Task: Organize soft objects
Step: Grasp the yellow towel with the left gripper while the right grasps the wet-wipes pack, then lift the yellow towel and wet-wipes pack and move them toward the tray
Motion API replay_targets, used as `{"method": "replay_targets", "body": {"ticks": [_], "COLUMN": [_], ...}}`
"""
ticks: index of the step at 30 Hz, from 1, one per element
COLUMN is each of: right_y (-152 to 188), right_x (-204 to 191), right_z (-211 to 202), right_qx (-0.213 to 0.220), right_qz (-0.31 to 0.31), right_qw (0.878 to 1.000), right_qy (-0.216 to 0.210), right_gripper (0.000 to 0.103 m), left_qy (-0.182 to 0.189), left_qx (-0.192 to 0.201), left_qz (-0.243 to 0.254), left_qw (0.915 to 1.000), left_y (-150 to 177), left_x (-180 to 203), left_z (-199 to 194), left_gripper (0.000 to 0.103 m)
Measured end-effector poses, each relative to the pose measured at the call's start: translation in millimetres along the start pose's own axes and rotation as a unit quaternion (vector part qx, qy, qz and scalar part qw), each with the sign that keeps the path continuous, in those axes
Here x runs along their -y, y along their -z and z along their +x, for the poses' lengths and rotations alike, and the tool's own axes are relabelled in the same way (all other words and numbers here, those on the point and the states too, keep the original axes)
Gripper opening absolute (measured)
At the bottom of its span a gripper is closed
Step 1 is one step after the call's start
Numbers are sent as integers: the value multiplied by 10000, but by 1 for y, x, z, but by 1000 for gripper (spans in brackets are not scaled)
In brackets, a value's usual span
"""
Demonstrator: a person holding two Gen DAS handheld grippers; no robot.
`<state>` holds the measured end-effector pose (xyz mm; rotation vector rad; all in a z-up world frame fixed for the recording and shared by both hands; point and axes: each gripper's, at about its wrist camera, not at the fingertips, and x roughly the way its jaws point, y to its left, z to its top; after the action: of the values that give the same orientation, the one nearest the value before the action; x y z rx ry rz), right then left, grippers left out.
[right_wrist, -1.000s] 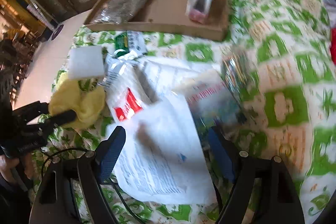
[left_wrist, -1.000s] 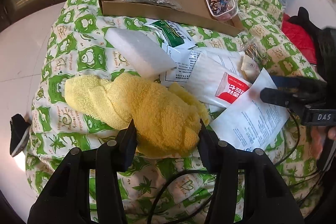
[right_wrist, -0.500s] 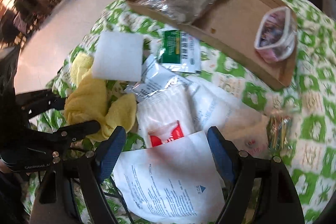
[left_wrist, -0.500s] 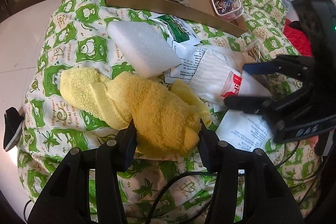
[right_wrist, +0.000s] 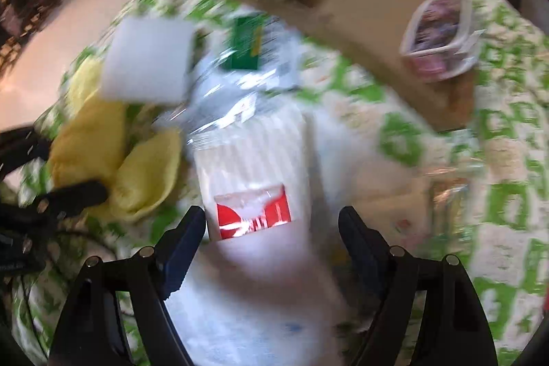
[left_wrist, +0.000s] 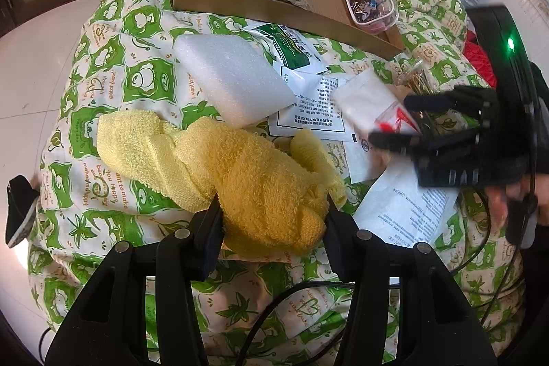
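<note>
Left gripper (left_wrist: pixel 271 222): clamped on towel (left_wrist: pixel 240 174).
Right gripper (right_wrist: pixel 271 228): spread wide, packet (right_wrist: pixel 250 174) dead ahead, lengthwise between fingers.

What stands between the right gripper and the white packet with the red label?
Nothing visible does. The right gripper is open, and the packet lies straight ahead between its fingers, resting on a printed sheet. The towel in the left gripper lies off to the side.
</note>
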<state>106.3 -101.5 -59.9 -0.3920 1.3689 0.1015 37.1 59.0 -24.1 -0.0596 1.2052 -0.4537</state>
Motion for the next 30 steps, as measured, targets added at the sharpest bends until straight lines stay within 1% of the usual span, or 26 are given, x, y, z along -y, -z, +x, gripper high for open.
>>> {"method": "replay_targets", "body": {"ticks": [3, 7, 9, 10, 11, 14, 16, 20, 24, 27, 30], "right_y": [-6, -6, -1, 0, 4, 3, -1, -3, -5, -4, -3], "right_x": [15, 21, 15, 16, 14, 25, 36, 48, 54, 57, 60], "right_z": [-1, 4, 12, 14, 15, 12, 5, -14, -31, -34, -31], "right_qx": [18, -146, -191, -187, -147, 39, 197, 563, 925, 1065, 1074], "right_qz": [207, 226, 259, 283, 326, 552, 704, 883, 947, 959, 943], "right_qw": [9998, 9988, 9984, 9984, 9985, 9969, 9953, 9919, 9892, 9879, 9880], "right_qy": [-48, -405, -473, -443, -408, -558, -643, -715, -635, -595, -592], "right_gripper": [80, 80, 72, 62, 57, 48, 46, 46, 46, 46, 46], "left_qy": [4, -9, -19, -17, -15, -9, -22, 12, 49, 65, 105], "left_qx": [-2, -9, -8, -6, -5, 23, 101, 282, 401, 475, 584], "left_qz": [-11, 4, 19, 15, 9, 11, 4, -16, -74, -171, -204], "left_qw": [10000, 10000, 10000, 10000, 10000, 10000, 9999, 9996, 9992, 9987, 9980], "left_y": [0, 0, 0, 0, 0, 0, 0, 2, 4, 8, 18], "left_x": [0, 0, 1, 1, 2, 2, 3, 3, 6, 9, 17], "left_z": [0, 1, 2, 2, 2, 2, -1, -11, -19, -27, -36], "left_gripper": [50, 50, 50, 50, 50, 50, 50, 50, 50, 50, 50]}}
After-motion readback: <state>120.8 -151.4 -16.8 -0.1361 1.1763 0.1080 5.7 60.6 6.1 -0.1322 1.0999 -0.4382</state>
